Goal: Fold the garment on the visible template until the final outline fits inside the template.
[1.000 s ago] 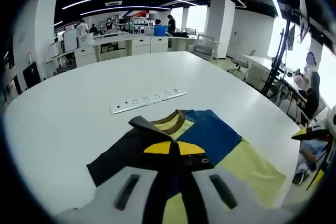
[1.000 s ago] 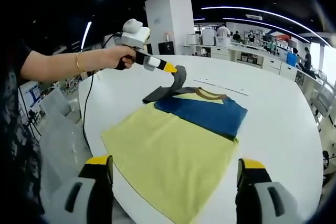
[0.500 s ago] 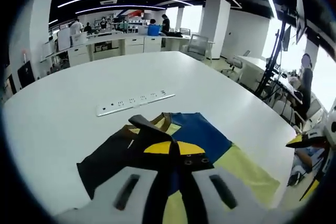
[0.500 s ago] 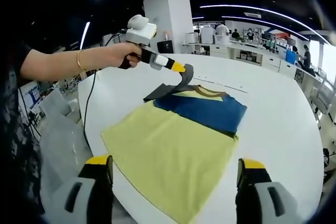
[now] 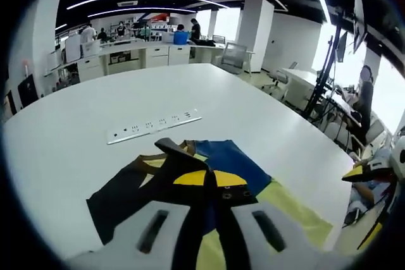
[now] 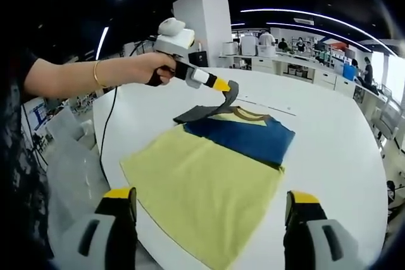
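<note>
In the left gripper view, the left claw (image 5: 205,178) was clamped on the T-shirt's dark sleeve (image 5: 180,156), lifted at six o'clock to fold inward. In the right gripper view, the right claw (image 6: 209,203) stood apart at six o'clock, free; the T-shirt (image 6: 209,162) lay flat on the white table (image 6: 335,137) at centre.

1. My tongs work over a big white table (image 6: 342,150) with a rounded edge; its top runs well ahead of both of them
2. A yellow, blue and dark garment (image 6: 209,175) lies spread flat on it, just ahead of my right tongs' jaws
3. In the left gripper view the same garment (image 5: 234,162) lies right under my left tongs
4. A white power strip (image 5: 154,126) lies on the table just beyond the garment's collar, ahead of my left tongs
5. In the right gripper view that strip (image 6: 269,106) is a thin line past the garment
</note>
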The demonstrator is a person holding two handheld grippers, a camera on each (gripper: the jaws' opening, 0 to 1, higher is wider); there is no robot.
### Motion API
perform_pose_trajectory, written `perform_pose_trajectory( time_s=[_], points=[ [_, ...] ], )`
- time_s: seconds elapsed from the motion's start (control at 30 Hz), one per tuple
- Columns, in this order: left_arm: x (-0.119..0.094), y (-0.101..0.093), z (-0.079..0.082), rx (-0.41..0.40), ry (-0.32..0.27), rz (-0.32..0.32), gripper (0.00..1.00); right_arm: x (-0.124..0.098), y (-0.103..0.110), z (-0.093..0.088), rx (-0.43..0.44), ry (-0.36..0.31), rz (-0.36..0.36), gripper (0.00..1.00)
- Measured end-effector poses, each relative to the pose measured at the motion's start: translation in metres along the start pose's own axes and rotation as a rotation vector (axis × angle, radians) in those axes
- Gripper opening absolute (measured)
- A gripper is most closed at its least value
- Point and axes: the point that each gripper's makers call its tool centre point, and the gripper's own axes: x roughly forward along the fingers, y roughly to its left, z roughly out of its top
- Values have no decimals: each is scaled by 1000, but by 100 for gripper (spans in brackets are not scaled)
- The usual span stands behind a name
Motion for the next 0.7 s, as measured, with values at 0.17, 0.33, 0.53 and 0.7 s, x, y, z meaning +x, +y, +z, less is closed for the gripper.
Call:
perform_pose_trajectory(
  time_s=[0.17, 0.33, 0.53, 0.7],
  points=[
    [5, -8, 4, -1, -9, -13, 0, -1, -2, -1, 4, 2, -6, 98],
    [10, -17, 6, 7, -14, -31, 0, -1, -2, -5, 10, 10, -6, 98],
    [15, -33, 5, 19, -10, -60, 0, 0, -1, -4, 23, 6, -3, 98],
    [19, -43, 2, 25, -3, -74, 0, 0, -1, -5, 26, 6, -2, 98]
  ],
)
